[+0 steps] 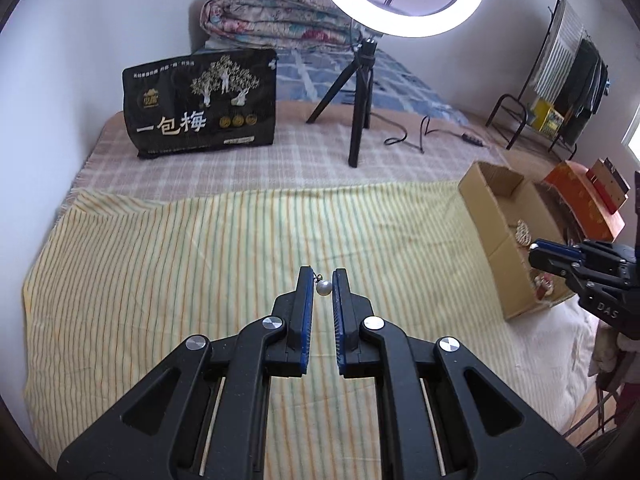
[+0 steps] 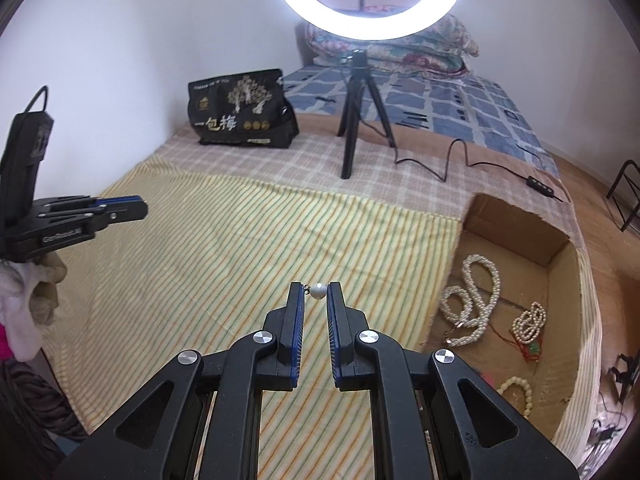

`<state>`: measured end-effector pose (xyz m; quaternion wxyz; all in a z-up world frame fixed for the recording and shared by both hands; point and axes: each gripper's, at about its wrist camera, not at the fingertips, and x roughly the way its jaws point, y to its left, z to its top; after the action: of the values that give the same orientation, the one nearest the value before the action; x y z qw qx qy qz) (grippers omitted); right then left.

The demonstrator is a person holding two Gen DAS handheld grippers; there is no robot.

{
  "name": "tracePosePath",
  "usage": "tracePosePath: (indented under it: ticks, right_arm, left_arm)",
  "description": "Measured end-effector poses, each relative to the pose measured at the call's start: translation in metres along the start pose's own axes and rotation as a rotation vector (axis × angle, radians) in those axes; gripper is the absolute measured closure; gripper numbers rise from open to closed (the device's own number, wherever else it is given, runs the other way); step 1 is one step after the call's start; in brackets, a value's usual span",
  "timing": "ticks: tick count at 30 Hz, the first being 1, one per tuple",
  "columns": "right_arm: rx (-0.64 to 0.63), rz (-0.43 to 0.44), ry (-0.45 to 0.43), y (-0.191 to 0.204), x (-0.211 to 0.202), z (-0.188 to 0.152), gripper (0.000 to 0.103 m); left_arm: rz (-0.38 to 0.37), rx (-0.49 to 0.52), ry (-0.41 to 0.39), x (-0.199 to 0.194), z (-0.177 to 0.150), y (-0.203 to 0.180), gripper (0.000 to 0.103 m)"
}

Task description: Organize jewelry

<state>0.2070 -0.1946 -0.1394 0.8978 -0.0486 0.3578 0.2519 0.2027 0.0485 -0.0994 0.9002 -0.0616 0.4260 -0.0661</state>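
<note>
- Left gripper (image 1: 322, 274): narrowed onto a pearl drop (image 1: 323, 288), pinched between the blue pads, held above the striped cloth (image 1: 200, 248).
- Right gripper (image 2: 316, 286): closed likewise on a second pearl drop (image 2: 319, 291), small metal loop against the left pad.
- Cardboard box (image 2: 520, 216): open at the cloth's right edge, pearl strands (image 2: 480, 280) lying inside.

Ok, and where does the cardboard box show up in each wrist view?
Left wrist view: the cardboard box sits at the right, at mid-height, at the striped cloth's right edge.
Right wrist view: the box fills the lower right, open, with pearl necklaces inside.
Shared landmark: the ring light's black tripod, standing on the bed behind the box.
</note>
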Motion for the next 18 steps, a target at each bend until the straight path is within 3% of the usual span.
tracePosePath:
  ticks: [18]
  right_arm:
    - [0.208,-0.139,-0.077,-0.098,-0.033,-0.001,0.093]
  left_arm:
    - [-0.149,0.157,-0.034,0.002,0.007,-0.114,0.095]
